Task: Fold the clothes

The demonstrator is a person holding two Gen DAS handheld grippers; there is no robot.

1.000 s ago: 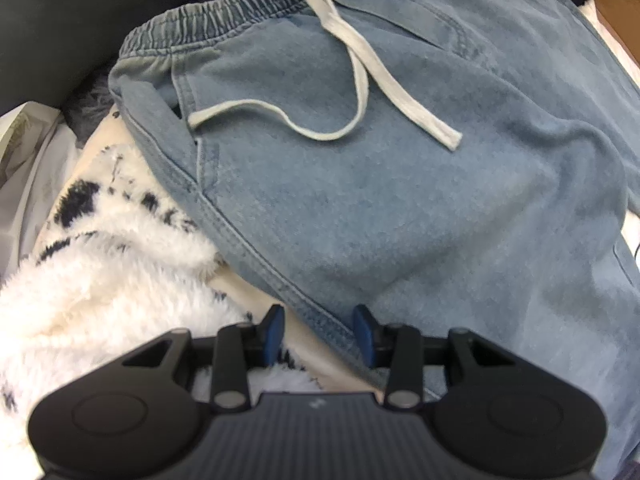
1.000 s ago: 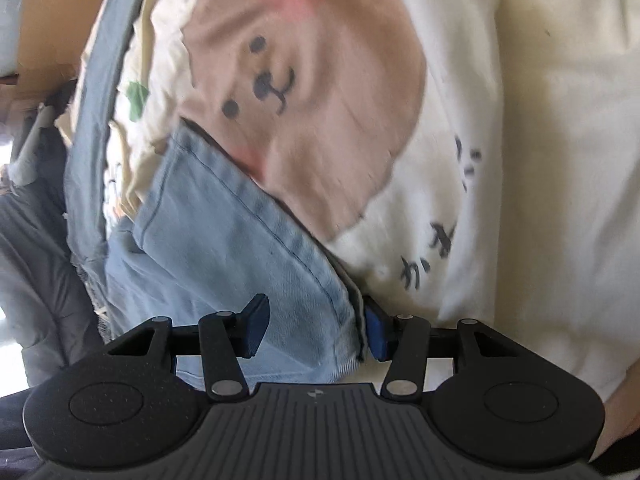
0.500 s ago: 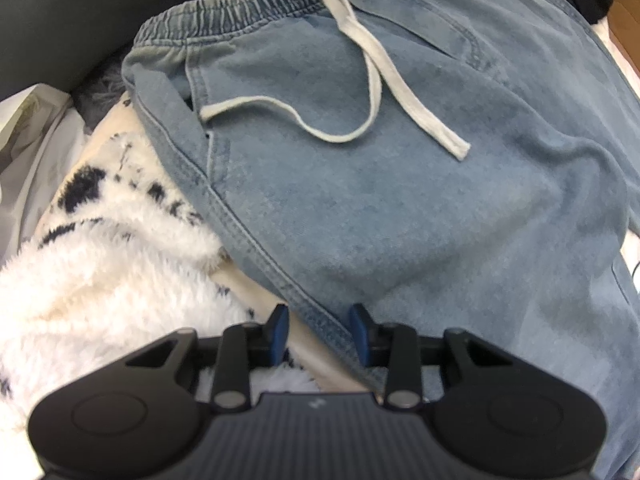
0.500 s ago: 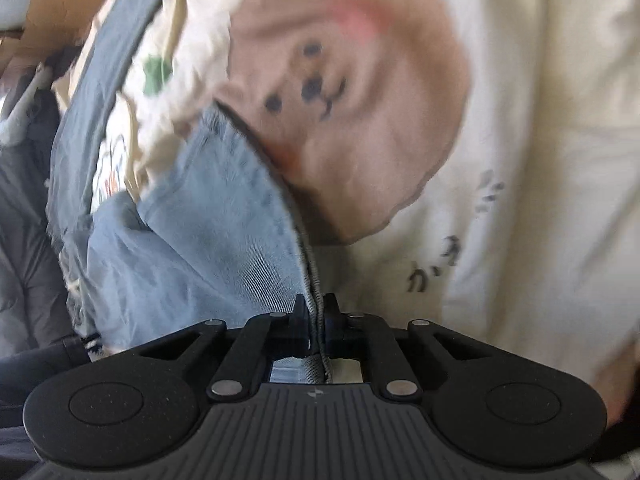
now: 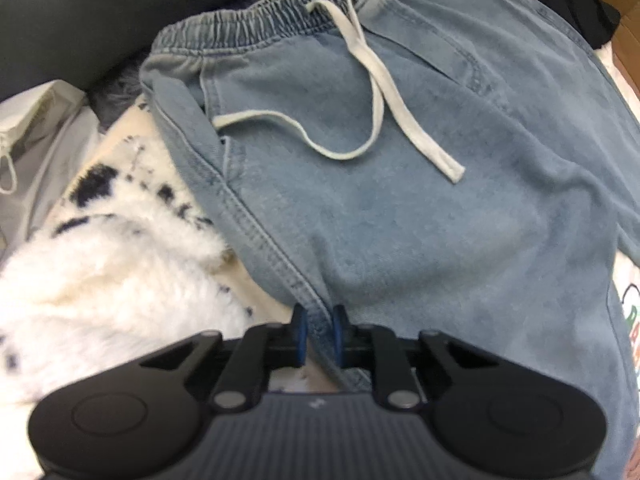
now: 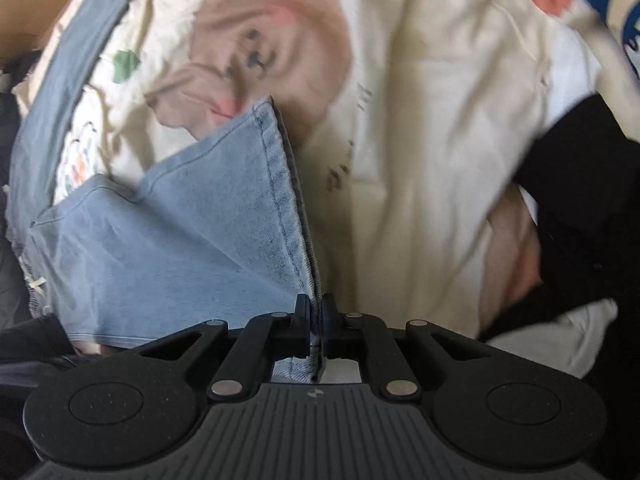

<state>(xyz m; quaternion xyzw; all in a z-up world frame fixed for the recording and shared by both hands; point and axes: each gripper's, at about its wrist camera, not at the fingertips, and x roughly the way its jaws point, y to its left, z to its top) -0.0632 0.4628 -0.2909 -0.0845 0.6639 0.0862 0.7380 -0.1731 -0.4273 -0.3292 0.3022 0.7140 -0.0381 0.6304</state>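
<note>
Light blue denim shorts [image 5: 420,184] with an elastic waistband and a white drawstring [image 5: 376,92] lie spread across the left wrist view. My left gripper [image 5: 319,334] is shut on their side seam at the near edge. In the right wrist view the hem of the denim shorts [image 6: 192,236] is lifted off the bedding, and my right gripper [image 6: 316,316] is shut on that stitched hem edge.
A fluffy white and black fabric [image 5: 104,272] lies left of the shorts, with a white bag [image 5: 36,132] beyond it. Cream bedding printed with a brown bear [image 6: 280,44] lies under the hem. A dark garment [image 6: 584,208] sits at the right.
Both grippers have gone from open to shut on the shorts. The right one has lifted the hem off the bedding; the left has closed on the side seam.
</note>
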